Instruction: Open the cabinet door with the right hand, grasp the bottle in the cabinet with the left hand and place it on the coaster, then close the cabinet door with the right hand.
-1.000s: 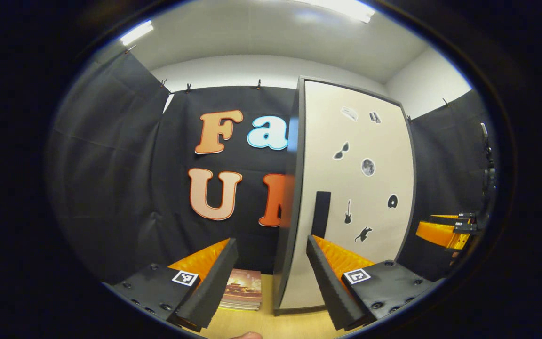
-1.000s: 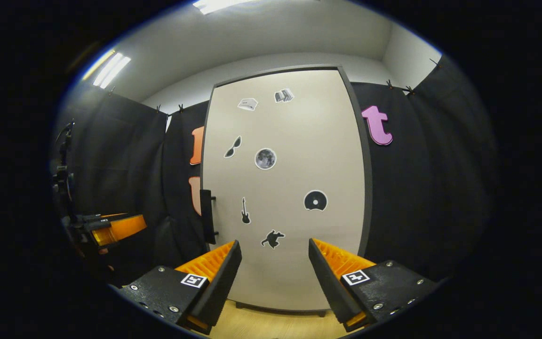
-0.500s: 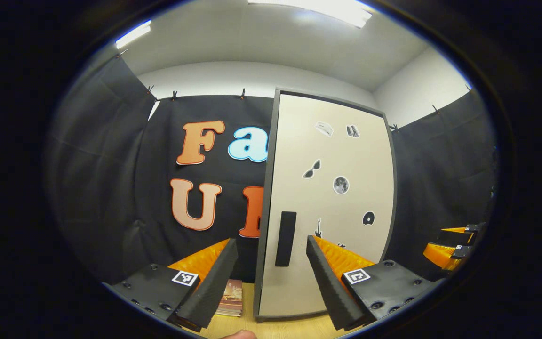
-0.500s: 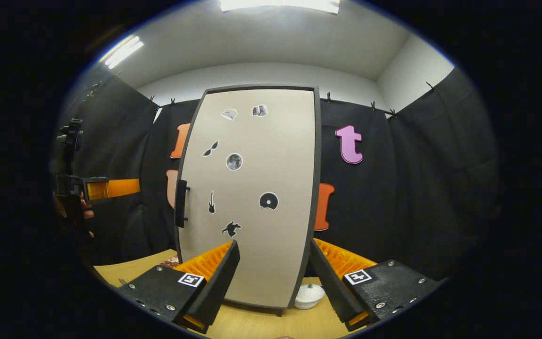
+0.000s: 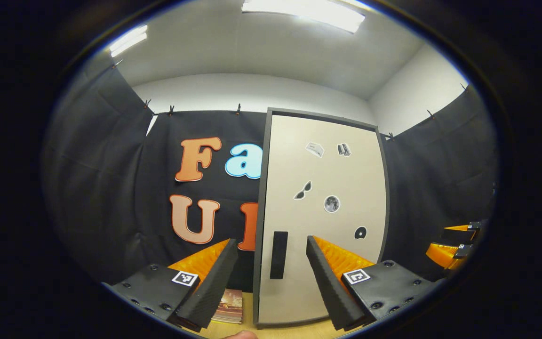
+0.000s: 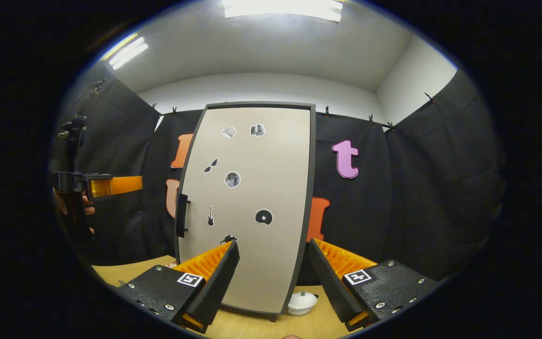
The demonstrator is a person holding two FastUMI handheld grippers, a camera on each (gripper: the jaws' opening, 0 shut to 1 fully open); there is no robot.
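The cabinet door [image 5: 322, 221] is shut: a tall, flat, cream panel in a thin dark frame, dotted with small cut-out stickers, standing upright on the pale wooden desk [image 6: 261, 325]. A slim, dark, rectangular bar handle [image 5: 278, 254] runs vertically near the door's left edge. The bottle is hidden behind the panel, so its place cannot be told.

The left hand-held gripper [image 5: 271, 278] hangs in front of the door with its 2 ridged, wedge-shaped fingers spread wide and nothing between them; in the left gripper view the handle sits in that gap, farther off. The right hand-held gripper [image 6: 273, 282] is likewise spread and empty, facing the lower part of the door.

A small, round, white lidded dish [image 6: 302, 302] sits on the desk beside the cabinet's right lower corner. A flat printed booklet [image 5: 229, 306] lies on the desk left of the cabinet.
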